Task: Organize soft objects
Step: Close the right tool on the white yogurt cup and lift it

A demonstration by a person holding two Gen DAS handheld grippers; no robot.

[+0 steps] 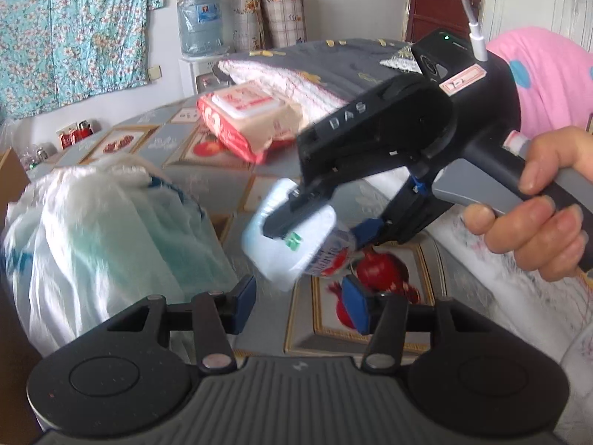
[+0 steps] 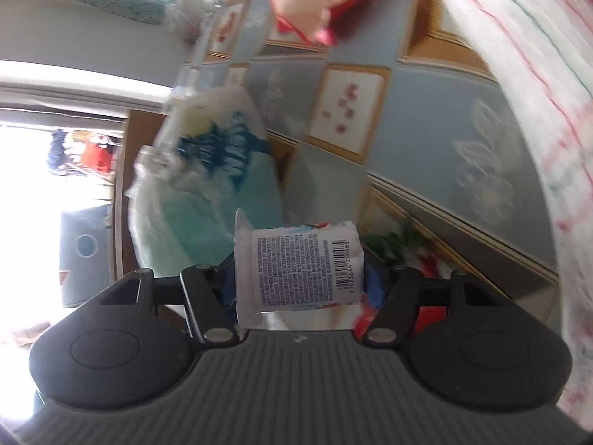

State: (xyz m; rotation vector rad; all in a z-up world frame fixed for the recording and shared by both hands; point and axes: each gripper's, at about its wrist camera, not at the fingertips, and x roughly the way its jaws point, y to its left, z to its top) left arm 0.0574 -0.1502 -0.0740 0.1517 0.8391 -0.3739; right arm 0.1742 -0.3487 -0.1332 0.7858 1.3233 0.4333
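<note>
Tissue pack sits clamped between the blue pads of your right gripper, label and barcode turned up toward the right wrist camera. From the left wrist view the same small white pack hangs in the air above the table, and your right hand is wrapped around the grey handle behind it.

Your left gripper has its fingers spread apart with nothing between them, held just below and in front of the raised pack.

On the table's patterned oilcloth, a white plastic bag with something pale green inside lies at the left edge; the right wrist view shows this bag just beyond the held pack. A red-and-cream packet of wipes lies nearer the far edge, leaning against a folded white towel with red stitching. Behind the towel is a dark grey folded cloth, and at the right edge a pink bundle with blue dots. A water jug stands beyond the far side.
</note>
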